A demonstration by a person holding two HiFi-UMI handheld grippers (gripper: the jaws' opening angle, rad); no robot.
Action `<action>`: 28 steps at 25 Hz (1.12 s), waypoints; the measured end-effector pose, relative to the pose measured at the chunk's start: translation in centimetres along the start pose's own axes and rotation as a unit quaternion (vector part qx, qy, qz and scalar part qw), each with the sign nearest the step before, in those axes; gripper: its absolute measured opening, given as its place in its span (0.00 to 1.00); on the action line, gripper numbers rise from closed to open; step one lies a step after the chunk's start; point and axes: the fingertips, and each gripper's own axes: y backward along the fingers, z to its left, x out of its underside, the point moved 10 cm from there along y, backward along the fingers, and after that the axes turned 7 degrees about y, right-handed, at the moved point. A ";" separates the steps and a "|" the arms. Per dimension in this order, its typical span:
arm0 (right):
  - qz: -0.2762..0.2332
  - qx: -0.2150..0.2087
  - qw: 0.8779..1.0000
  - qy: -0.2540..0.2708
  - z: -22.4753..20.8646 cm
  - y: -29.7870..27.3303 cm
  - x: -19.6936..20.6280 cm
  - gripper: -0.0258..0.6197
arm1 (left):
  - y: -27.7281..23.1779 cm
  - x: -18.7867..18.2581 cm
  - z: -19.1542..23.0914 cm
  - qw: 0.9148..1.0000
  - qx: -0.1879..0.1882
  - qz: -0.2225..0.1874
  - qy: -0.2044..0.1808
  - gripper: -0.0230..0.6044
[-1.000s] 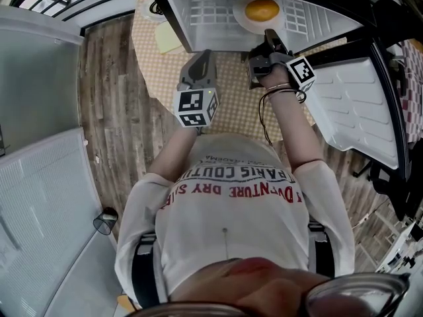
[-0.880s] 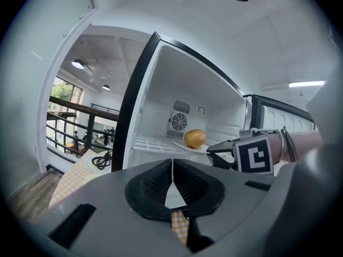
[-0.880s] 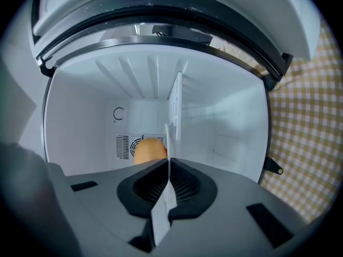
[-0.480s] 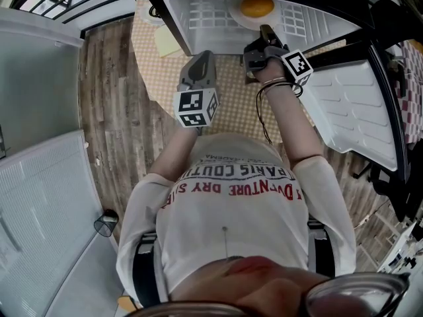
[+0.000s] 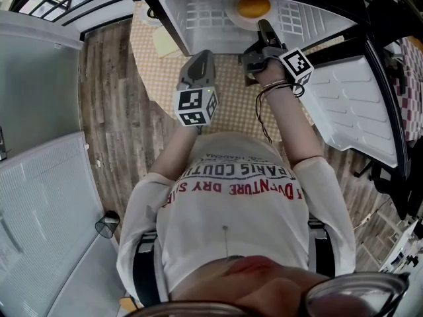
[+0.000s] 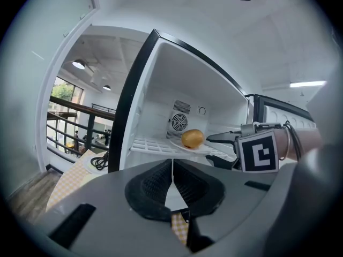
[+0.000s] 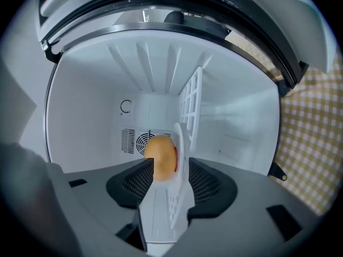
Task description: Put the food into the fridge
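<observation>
the food (image 5: 253, 6), a round orange-yellow piece, sits on a white plate (image 5: 236, 17) that rests on the wire shelf (image 5: 205, 12) inside the open fridge (image 5: 178, 25); so the main part of the job looks done; the right gripper (image 5: 263, 29) reaches into the fridge mouth and its jaws are opening, with the plate's near rim between them and the pads seemingly clear of it; the left gripper (image 5: 197, 63) hangs in front of the fridge with its claw closed to a slit and nothing in it; what seems left is to draw the right gripper back out and shut the door (image 5: 357, 104), which stands swung open on the person's right; the fridge sits on a checked cloth (image 5: 231, 98), with a yellow pad (image 5: 166, 39) and a coiled cable (image 6: 99, 162) beside it; a fan vent (image 6: 179, 123) shows on the back wall behind the plate; nothing blocks the way out, though the plate rim near the right pad could catch and shift on withdrawal.
</observation>
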 end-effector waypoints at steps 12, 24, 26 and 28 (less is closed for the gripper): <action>0.034 -0.058 0.977 0.202 1.2 4.3 -0.5 0.09 | -0.2 -2.5 -1.9 0.999 0.023 -0.029 -0.016 0.08; 0.039 -0.099 0.780 0.617 2.9 8.2 1.5 0.08 | 0.2 -2.8 -3.0 0.998 0.042 -0.023 -0.032 0.08; 0.034 -0.105 0.773 0.624 3.4 8.4 1.7 0.08 | 0.3 -2.9 -3.2 0.998 0.044 -0.027 -0.035 0.08; 0.034 -0.107 0.769 0.629 3.7 8.6 1.8 0.08 | 0.4 -2.8 -3.4 0.998 0.046 -0.027 -0.038 0.08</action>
